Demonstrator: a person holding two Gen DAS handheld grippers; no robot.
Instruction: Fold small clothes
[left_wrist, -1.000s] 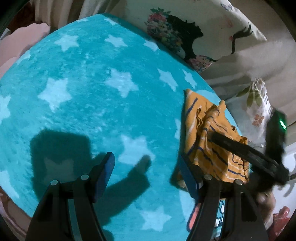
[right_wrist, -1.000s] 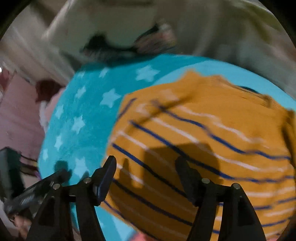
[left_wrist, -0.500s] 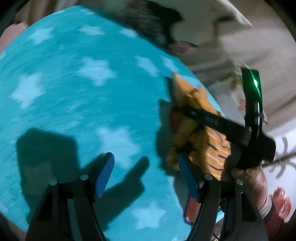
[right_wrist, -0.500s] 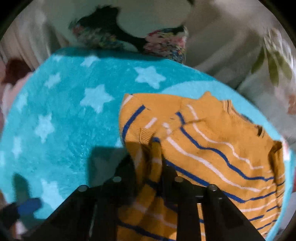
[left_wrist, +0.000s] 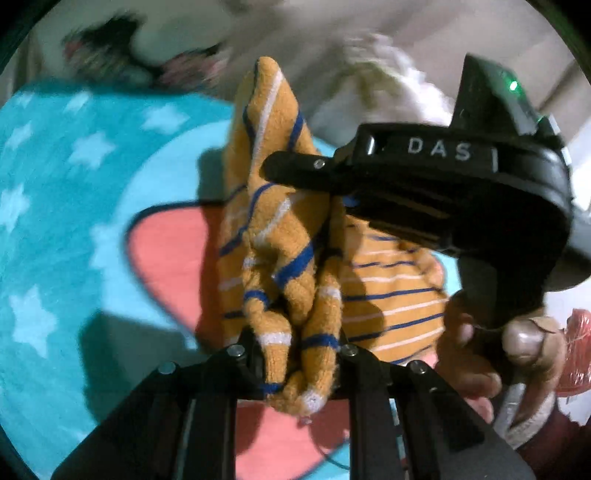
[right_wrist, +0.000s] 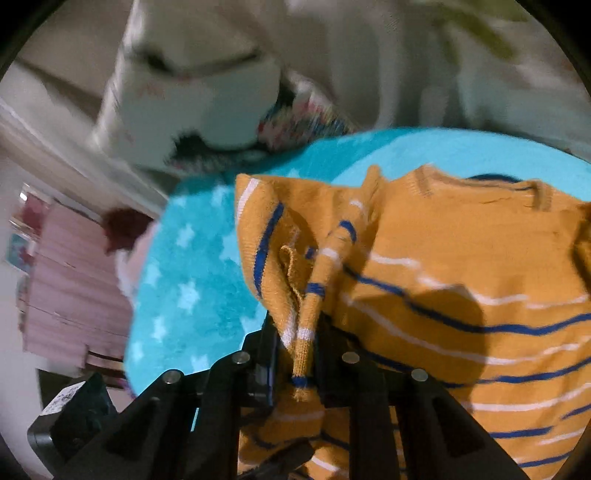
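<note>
Both grippers are clamped on bunched edges of the small mustard-yellow knit sweater with blue and white stripes (right_wrist: 461, 266). The left gripper (left_wrist: 295, 354) pinches a thick wad. The right gripper (right_wrist: 301, 350) pinches a narrow fold. The garment hangs partly lifted over the teal star-patterned fleece blanket (left_wrist: 55, 221). The remainder rests on it.

Risks:
- The wadded grips may carry creases into the fold.
- The narrow fold could slip free under tension.
- The grippers appear close together, though blur limits certainty. Fabric between them may twist.

Mustard-orange sweater (right_wrist: 461, 236) with blue and white stripes, turquoise blanket (left_wrist: 55, 221) with pale stars, black claws.
</note>
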